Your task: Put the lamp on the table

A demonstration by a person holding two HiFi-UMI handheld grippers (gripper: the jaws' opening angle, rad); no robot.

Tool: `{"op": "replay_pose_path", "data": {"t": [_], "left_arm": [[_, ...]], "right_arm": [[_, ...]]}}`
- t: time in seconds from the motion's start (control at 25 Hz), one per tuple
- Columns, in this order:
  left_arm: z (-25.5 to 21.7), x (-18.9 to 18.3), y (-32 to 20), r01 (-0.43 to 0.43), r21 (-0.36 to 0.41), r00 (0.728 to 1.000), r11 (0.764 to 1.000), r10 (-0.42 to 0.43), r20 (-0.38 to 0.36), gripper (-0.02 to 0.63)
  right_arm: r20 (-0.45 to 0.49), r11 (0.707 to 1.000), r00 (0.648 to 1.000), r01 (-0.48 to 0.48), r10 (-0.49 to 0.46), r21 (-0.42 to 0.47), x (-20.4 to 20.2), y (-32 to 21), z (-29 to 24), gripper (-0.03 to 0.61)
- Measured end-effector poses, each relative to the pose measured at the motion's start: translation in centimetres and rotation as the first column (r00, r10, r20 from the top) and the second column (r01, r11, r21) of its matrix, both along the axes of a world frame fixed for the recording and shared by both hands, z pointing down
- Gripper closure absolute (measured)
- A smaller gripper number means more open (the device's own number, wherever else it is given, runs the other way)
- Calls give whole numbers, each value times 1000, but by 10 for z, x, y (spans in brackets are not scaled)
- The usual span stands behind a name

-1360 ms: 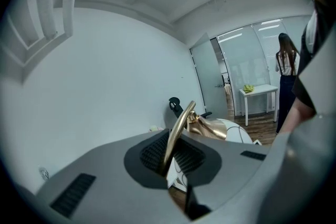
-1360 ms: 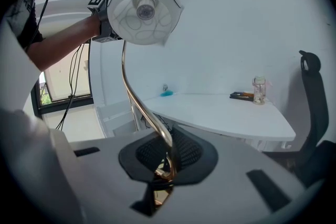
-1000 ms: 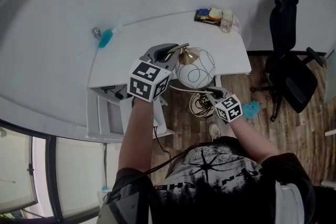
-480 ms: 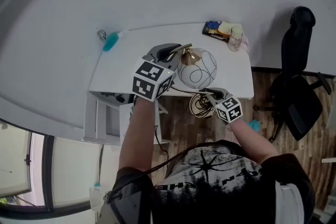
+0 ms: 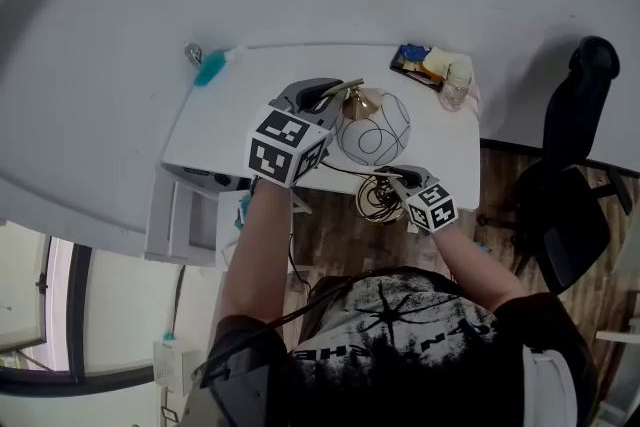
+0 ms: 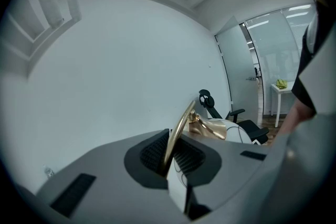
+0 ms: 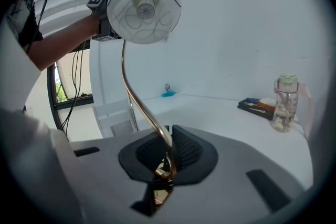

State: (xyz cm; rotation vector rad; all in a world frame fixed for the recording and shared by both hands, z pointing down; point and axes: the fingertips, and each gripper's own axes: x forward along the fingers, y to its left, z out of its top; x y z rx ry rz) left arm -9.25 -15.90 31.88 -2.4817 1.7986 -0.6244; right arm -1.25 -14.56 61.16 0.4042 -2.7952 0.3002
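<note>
The lamp has a white globe shade with thin dark line patterns and a curved gold stem. It hangs in the air over the front part of the white table. My left gripper is shut on the stem's upper end, just beside the gold cap of the shade. Lower down, my right gripper is shut on the stem near the lamp's foot. In the right gripper view the shade stands high above the right gripper. A coil of cable hangs below the table edge.
A clear bottle and a dark tray of small items stand at the table's far right corner. A blue brush lies at the far left. A white drawer unit sits left of the table, a black office chair to the right.
Both grippers keep their hold on the lamp. The view has shifted, and the shade now hangs farther over the tabletop than a second ago.
</note>
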Motion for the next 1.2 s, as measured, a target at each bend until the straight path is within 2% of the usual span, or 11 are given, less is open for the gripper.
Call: {"op": "replay_pose_path", "data": {"t": [0.36,0.6,1.2], "left_arm": [[5,-23,-33,20,-7,1000,1000,-20,-11,591],[10,-48,-59,-5,-9,1000,1000,5,-17,591],[0,-108,-144,-169,-7,986,986,170,6,591]], "right_arm": [[-8,1000,1000,9,-9,-11,-20,-31,5,555],[-14,1000,1000,-9,9,-16,-44,-54,9,555],[-6,987,987,-161,161,-22,-115,-127,1,555]]}}
